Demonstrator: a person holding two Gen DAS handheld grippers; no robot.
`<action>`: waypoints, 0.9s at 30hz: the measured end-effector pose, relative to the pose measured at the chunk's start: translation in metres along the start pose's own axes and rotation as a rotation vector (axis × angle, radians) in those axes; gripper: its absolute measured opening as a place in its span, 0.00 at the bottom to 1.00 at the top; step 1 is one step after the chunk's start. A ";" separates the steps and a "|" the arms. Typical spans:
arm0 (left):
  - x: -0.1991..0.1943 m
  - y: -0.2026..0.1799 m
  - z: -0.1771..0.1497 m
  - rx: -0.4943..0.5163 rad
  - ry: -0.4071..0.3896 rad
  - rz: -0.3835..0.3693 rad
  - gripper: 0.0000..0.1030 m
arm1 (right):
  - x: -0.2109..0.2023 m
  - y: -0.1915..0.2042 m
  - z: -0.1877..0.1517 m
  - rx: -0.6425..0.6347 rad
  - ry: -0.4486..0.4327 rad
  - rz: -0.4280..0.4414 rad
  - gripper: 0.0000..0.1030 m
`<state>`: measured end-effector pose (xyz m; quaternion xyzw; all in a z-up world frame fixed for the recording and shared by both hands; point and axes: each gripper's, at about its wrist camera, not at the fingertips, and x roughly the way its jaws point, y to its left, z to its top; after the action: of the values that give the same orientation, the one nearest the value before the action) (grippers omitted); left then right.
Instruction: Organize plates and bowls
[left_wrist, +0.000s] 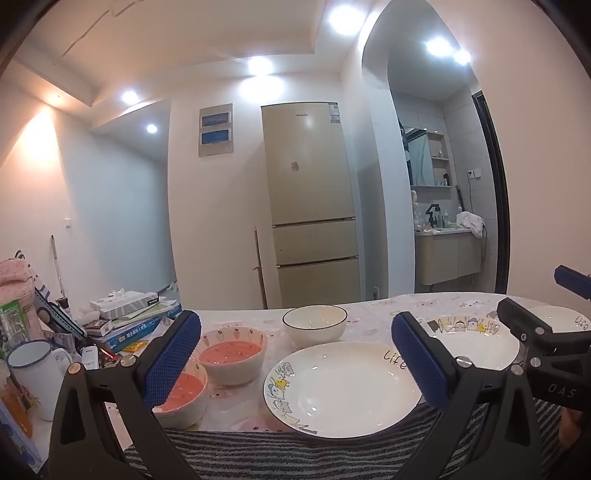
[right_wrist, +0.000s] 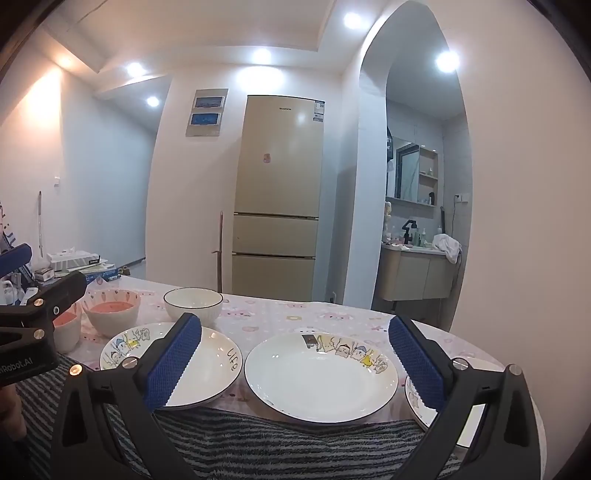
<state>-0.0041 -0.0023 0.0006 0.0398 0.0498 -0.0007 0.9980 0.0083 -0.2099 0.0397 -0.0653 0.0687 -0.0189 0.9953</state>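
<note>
Near bench (right_wrist: 314, 314) edge: three plates (right_wrist: 321, 373) side by side, narrow gaps between. Behind them at left, three bowls (left_wrist: 314, 325) clustered close. Bench bare beyond the middle and right plates. Left end blocked by books (left_wrist: 136, 321) and mug (left_wrist: 37, 373).

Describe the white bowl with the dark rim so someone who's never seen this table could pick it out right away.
Start at the tall beige fridge and come forward to the table with the pink patterned tablecloth. The white bowl with the thin dark rim sits behind the cartoon plate lettered "life". Unlike the two carrot-print bowls on its left, it is plain and holds nothing orange.
</note>
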 end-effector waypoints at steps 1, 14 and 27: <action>-0.001 0.000 0.000 -0.001 -0.003 0.001 1.00 | 0.000 -0.001 0.000 0.003 -0.003 0.002 1.00; -0.005 -0.006 -0.001 0.034 -0.019 0.011 1.00 | -0.009 0.004 0.000 -0.007 -0.052 0.009 1.00; -0.002 -0.010 -0.001 0.063 -0.010 0.003 1.00 | -0.009 0.002 -0.002 -0.003 -0.048 0.011 1.00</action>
<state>-0.0066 -0.0124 -0.0008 0.0711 0.0447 -0.0007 0.9965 -0.0005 -0.2082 0.0385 -0.0667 0.0450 -0.0117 0.9967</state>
